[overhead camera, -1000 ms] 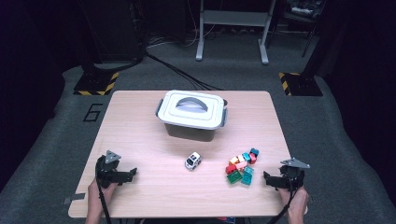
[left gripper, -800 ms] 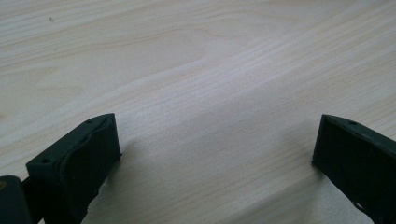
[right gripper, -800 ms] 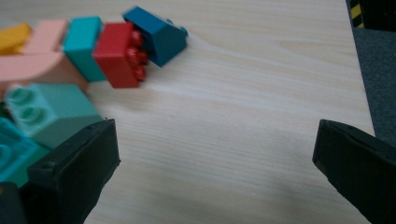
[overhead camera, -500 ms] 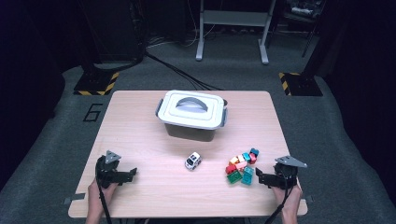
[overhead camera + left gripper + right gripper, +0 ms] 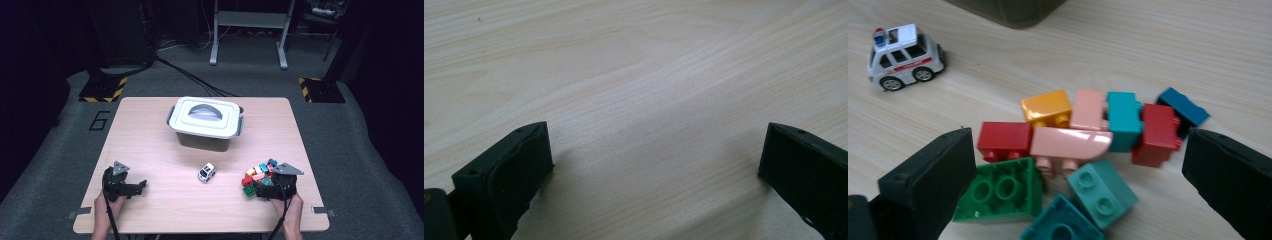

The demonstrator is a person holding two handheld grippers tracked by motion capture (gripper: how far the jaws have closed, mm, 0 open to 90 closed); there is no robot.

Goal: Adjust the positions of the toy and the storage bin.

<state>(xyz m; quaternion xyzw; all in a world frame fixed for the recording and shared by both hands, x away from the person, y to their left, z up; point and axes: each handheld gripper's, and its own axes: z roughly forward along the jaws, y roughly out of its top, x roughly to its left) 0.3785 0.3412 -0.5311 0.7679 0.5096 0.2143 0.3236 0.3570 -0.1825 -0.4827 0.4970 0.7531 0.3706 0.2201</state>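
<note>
Grey lidded bin (image 5: 206, 122) at mid surface (image 5: 150, 145), lid on, contents hidden. Coloured bricks (image 5: 1083, 145) heaped near right edge, between jaws of right claw (image 5: 1073, 175), spread wide. Toy car (image 5: 206, 172) beside. Left claw (image 5: 654, 165) spread over bare wood. Dark carpeted floor (image 5: 60, 135) around.

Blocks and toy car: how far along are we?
Nothing looks packed yet: the lidded bin is shut, and the toy car sits loose. The right gripper, jaws open, hovers around the block pile; the left gripper is open over bare table.
</note>
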